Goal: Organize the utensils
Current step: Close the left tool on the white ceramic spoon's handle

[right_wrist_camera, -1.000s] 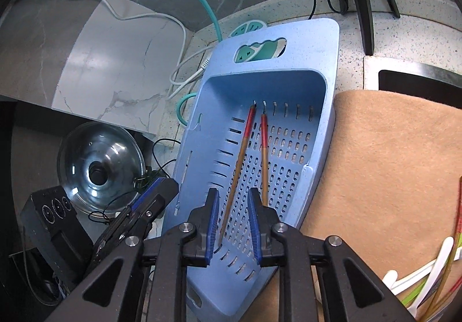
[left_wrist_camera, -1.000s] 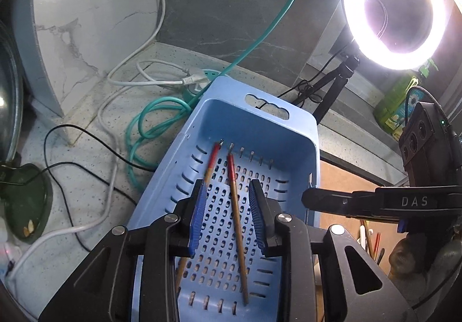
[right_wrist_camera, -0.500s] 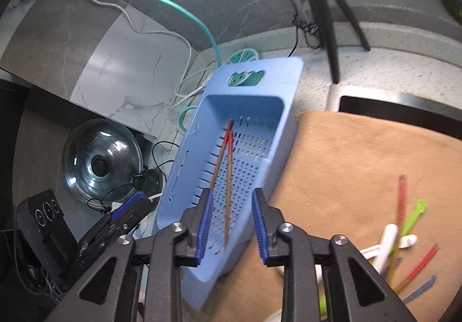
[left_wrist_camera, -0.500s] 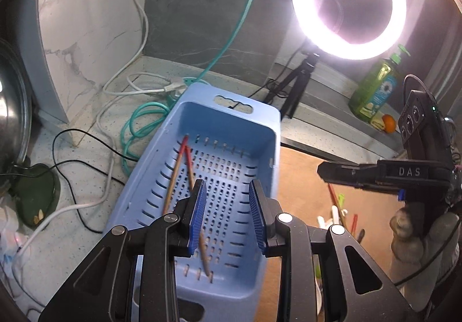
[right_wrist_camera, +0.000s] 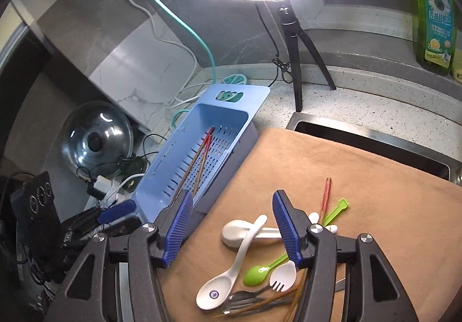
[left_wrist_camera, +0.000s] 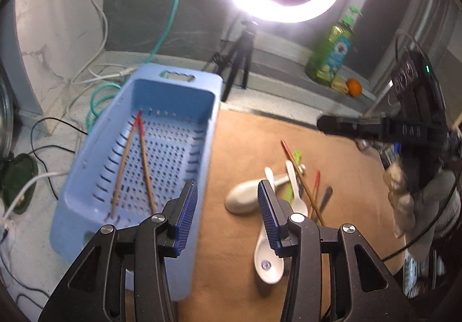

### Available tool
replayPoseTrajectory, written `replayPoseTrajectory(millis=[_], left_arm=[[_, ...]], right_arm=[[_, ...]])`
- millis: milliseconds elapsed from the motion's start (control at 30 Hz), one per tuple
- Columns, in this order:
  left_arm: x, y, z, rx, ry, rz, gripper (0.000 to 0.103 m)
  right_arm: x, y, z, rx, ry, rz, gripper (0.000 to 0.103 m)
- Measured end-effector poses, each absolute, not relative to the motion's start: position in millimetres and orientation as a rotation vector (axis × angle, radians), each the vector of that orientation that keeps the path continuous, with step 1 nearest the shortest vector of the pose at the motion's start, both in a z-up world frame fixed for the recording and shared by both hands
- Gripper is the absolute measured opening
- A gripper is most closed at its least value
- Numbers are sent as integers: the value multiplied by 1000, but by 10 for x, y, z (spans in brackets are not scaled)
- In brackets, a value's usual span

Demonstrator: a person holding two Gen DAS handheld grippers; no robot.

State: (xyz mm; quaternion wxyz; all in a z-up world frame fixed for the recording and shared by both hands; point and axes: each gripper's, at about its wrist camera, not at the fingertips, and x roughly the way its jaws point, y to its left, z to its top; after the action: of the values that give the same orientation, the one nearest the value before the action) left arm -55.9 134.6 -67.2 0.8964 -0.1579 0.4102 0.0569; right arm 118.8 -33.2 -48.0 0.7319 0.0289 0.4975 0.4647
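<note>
Fetching the next utensil is judged the step in hand: two chopsticks (left_wrist_camera: 131, 166) already lie in the blue basket (left_wrist_camera: 202, 154) at left of frame, while spoons (right_wrist_camera: 231, 273) and other utensils remain on the tan cloth (right_wrist_camera: 361, 177). Jaws of the left gripper (left_wrist_camera: 228, 215) and right gripper (right_wrist_camera: 234, 226) have just been opening, nothing between them; one piece must next be straddled and clenched.

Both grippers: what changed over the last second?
Both pulled back from the blue basket toward the utensil pile on the brown mat. Left gripper and right gripper have just been opening, nothing between them. The two chopsticks stayed in the basket.
</note>
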Motion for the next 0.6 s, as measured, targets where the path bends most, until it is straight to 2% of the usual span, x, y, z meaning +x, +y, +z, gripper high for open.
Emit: replayPoseTrajectory(millis=[33,67,433,600], left_arm=[[-605,1275,-719,-322,861,111,52],[-642,1220,-761,-319,869,104,52],[-901,634,-1310,-297,994,54,52],[-896,582,-1451,-313,994,47,52]], right_arm=[[1164,-352,-497,67,1096,1033,54],[1143,-360,-515,69,1098,1042,54],[983,-217,-953,-118,1228,1061,54],[896,-94,-1137,-174,1271,1094,54]])
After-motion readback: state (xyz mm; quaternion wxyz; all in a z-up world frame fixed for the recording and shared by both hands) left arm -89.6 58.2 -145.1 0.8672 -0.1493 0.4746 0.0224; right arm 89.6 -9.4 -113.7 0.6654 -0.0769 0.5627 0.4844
